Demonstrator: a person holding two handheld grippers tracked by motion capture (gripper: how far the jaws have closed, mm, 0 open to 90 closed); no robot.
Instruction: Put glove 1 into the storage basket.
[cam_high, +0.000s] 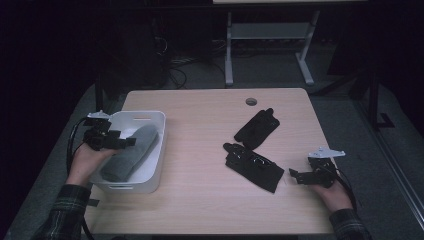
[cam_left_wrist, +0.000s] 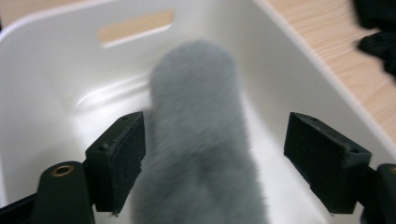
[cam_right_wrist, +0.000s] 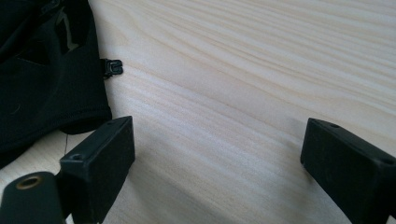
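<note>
Risk first: your left gripper (cam_high: 125, 142) sits over the white bin (cam_high: 150, 177) at the table's left edge with its jaws spread wide, and the grey fleece mitten (cam_high: 131, 152) lies loose between them, not pinched. In the left gripper view the mitten (cam_left_wrist: 201, 140) runs lengthwise down the bin's floor (cam_left_wrist: 60, 79), and one pad (cam_left_wrist: 122, 158) is just beside its fuzzy pile, if not brushing it. If you pull away on a slant, I judge that pad could snag the nap and drag the mitten up the wall or over the rim. Lift straight clear.

Your right gripper (cam_high: 295, 175) rests near the table's right edge, jaws likewise wide and empty, over bare wood (cam_right_wrist: 243, 93). The nearer black glove (cam_high: 252, 166) lies just beside it toward the middle of the table, and a second black glove (cam_high: 257, 128) lies farther back, near the round cable hole (cam_high: 251, 101). In the right gripper view the glove's cuff (cam_right_wrist: 42, 84) is close to the left pad (cam_right_wrist: 105, 168) but apart from it.

The likely trouble on that side is a shallow bite: catch a single layer of cuff and the glove may slip out on the way to the bin. The small clip (cam_right_wrist: 112, 66) at its edge could also catch. The gloves' fingertips seem to touch or nearly touch, so a careless pull might shift both.
</note>
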